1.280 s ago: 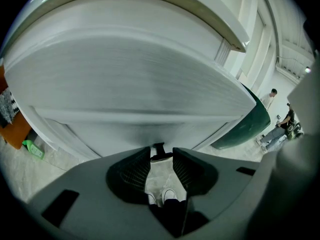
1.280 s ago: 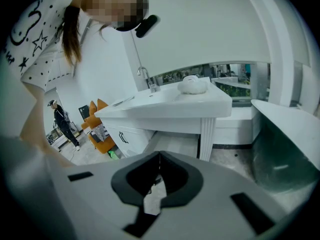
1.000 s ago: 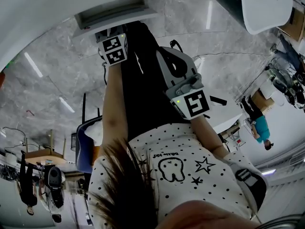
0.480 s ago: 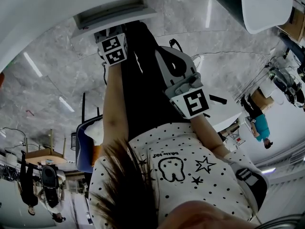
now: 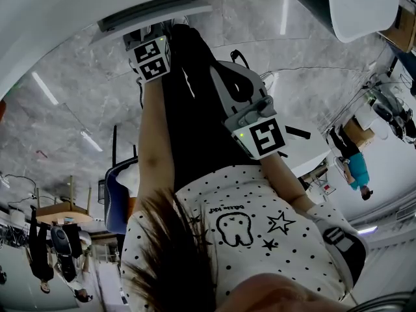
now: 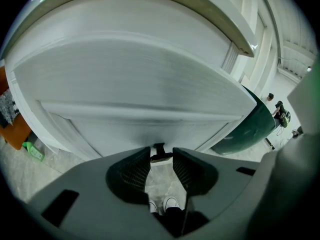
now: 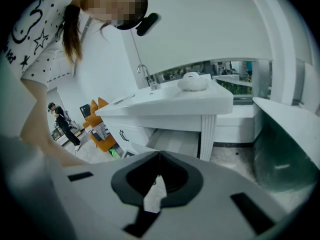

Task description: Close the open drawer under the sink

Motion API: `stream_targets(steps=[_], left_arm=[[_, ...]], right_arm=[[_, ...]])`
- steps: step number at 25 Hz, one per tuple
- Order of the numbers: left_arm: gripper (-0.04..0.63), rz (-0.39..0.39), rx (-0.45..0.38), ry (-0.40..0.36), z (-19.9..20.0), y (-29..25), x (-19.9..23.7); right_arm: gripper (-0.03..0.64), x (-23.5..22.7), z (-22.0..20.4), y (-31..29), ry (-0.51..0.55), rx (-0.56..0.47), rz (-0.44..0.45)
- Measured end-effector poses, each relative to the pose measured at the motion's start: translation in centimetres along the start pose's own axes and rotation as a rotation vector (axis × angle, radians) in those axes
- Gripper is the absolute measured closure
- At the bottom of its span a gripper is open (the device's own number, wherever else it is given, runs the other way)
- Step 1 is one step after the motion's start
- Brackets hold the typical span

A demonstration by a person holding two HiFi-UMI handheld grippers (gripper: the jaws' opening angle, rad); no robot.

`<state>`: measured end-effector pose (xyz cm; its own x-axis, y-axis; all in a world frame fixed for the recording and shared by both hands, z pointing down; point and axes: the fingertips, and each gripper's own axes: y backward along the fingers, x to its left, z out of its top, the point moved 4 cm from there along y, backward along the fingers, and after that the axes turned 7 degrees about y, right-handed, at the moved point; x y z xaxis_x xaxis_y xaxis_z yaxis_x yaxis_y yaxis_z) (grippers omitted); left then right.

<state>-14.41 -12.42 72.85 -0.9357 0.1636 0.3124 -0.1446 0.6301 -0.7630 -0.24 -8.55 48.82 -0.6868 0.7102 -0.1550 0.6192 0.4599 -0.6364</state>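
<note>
The white drawer front [image 6: 150, 99] fills the left gripper view, and its small dark handle [image 6: 159, 151] sits between the jaw tips. My left gripper [image 6: 161, 154] is shut on that handle. In the head view, the left gripper's marker cube [image 5: 151, 58] is right below the drawer [image 5: 153, 10]. My right gripper [image 7: 159, 156] hangs back from the vanity with its jaws shut and nothing in them. Its view shows the drawer [image 7: 176, 141] standing out under the sink counter [image 7: 170, 101].
A faucet [image 7: 145, 76] and a white rounded object [image 7: 193, 81] stand on the counter. A dark green bin [image 7: 285, 159] is at the right. Orange chairs [image 7: 97, 121] and a standing person [image 7: 62, 124] are beyond the vanity. My legs stand on the grey marble floor [image 5: 71, 109].
My left gripper and the drawer front have shifted slightly up and left in the head view. The right gripper has hardly moved.
</note>
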Motion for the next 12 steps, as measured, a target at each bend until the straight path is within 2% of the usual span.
stream_targets(steps=[12], left_arm=[[0.454,0.005,-0.015,0.001,0.69,-0.41,0.32]], right_arm=[[0.603,0.07,-0.26,-0.10,0.003,0.011,0.008]])
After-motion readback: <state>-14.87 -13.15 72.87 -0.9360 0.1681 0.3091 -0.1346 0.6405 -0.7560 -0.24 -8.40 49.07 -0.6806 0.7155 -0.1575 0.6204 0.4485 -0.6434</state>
